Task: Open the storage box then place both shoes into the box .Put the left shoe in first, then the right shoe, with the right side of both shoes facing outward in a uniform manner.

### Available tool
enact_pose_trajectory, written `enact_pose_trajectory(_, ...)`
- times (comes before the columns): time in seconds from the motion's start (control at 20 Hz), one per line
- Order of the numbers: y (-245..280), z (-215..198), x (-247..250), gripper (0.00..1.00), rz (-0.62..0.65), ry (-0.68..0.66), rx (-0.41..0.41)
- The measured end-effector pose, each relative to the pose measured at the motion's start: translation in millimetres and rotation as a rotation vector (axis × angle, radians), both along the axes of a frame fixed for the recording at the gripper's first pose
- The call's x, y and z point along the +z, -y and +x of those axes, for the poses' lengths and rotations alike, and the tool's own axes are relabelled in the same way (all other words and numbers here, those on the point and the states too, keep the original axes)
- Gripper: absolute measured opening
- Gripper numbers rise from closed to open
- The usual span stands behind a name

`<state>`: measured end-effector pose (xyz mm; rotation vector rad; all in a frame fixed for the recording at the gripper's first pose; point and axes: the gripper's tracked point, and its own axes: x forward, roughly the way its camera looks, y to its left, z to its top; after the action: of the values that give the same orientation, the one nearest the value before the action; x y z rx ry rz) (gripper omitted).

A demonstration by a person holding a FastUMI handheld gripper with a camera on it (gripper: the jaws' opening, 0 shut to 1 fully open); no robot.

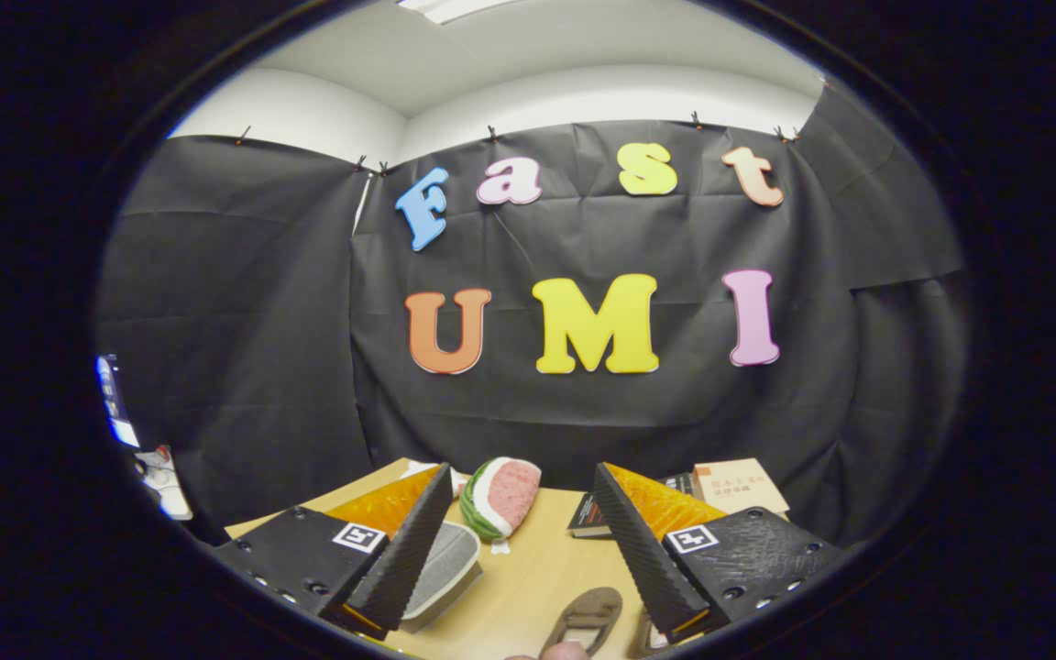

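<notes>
My gripper is open, its fingers spread wide above a light wooden table. Nothing is between them. A shoe lies sole-up, grey with a pale rim, partly hidden behind the left finger. A second shoe shows a brown sole low between the fingers, close to the right finger. Which shoe is the left one I cannot tell.
A watermelon-slice plush toy lies just beyond the fingertips. Behind the right finger sit a dark book and a tan box by the table's far edge. A lit screen stands off to the left.
</notes>
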<state>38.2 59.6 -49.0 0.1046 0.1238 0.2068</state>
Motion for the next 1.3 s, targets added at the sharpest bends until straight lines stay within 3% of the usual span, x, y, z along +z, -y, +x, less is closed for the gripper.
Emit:
enact_pose_trajectory(0.45,-75.1,20.5,-128.5,0.96,0.205,-0.366,0.24)
enact_pose_trajectory(0.75,-110.6,26.6,-215.2,0.96,0.345,-0.609,0.334)
enact_pose_trajectory(1.1,-141.7,32.9,-246.6,0.96,0.617,-0.767,0.428)
enact_pose_trajectory(1.3,-145.3,32.0,-243.5,0.94,0.684,-0.798,0.462)
